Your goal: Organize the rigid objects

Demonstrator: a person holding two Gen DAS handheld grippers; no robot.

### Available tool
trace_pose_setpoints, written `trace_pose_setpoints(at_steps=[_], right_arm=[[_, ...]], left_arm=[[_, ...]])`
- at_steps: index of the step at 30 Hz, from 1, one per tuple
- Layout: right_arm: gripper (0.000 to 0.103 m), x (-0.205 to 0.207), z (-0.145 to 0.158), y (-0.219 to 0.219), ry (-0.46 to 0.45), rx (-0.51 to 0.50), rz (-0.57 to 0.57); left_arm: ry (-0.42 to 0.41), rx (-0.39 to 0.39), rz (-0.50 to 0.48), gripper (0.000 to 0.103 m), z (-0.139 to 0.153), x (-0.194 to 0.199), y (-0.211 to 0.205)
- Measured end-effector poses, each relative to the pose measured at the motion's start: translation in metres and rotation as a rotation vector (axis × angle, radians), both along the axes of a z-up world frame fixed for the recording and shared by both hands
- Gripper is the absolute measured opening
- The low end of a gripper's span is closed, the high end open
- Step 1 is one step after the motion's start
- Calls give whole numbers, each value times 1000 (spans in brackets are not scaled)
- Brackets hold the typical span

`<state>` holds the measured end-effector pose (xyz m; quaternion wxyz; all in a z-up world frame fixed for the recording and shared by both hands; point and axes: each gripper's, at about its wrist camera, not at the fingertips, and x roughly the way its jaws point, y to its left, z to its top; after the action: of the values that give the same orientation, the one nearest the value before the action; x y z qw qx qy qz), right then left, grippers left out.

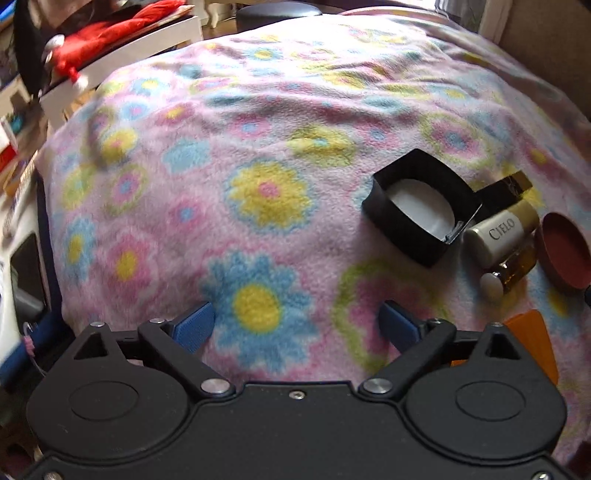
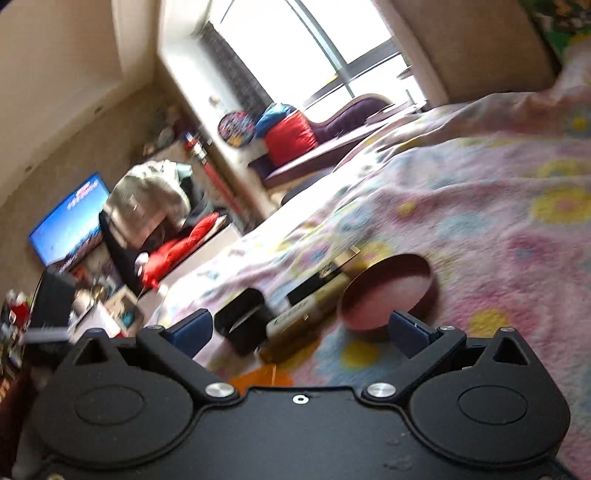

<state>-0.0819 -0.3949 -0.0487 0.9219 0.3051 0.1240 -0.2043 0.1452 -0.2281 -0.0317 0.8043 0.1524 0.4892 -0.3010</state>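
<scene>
A small group of objects lies on the flowered blanket (image 1: 258,147). In it are an open black square box (image 1: 417,206) with a white inside, a black-and-gold box (image 1: 506,188), a white-and-gold bottle marked CIELO (image 1: 498,232), a small amber vial (image 1: 509,275) and a round red tin (image 1: 567,254). My left gripper (image 1: 297,321) hangs open over bare blanket, left of the group. My right gripper (image 2: 299,328) is open too, just in front of the black box (image 2: 242,319), the bottle (image 2: 306,308) and the red tin (image 2: 388,291), touching none of them.
An orange flat piece (image 1: 535,339) lies by the left gripper's right side. A white bench with red cloth (image 1: 122,33) stands beyond the bed's far left edge. A lit screen (image 2: 70,225), clutter and a padded headboard (image 2: 480,48) surround the bed.
</scene>
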Motion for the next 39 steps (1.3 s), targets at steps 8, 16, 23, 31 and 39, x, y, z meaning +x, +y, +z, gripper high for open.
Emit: trace_pose_setpoints(at_steps=[8,16,23,31,39], right_arm=[[102,20,1,-7,151,10,-79],[96,81,44,12,314,-83,-178],[94,192,64,-8,523,-82,-198],[90,251,20,6,816,-236,-253],[89,225,21,40,869,-229,-106]], left_arm=[[-42,-39,-17,95,-7,-12,33],[-56,-70,-54,97,-10,-19,46],[-59,-82,-107,99,-12,-19,52],[-38,-85,-115,99,-13,-18,58],[-39,-91,-105,100,-13,-18,59]])
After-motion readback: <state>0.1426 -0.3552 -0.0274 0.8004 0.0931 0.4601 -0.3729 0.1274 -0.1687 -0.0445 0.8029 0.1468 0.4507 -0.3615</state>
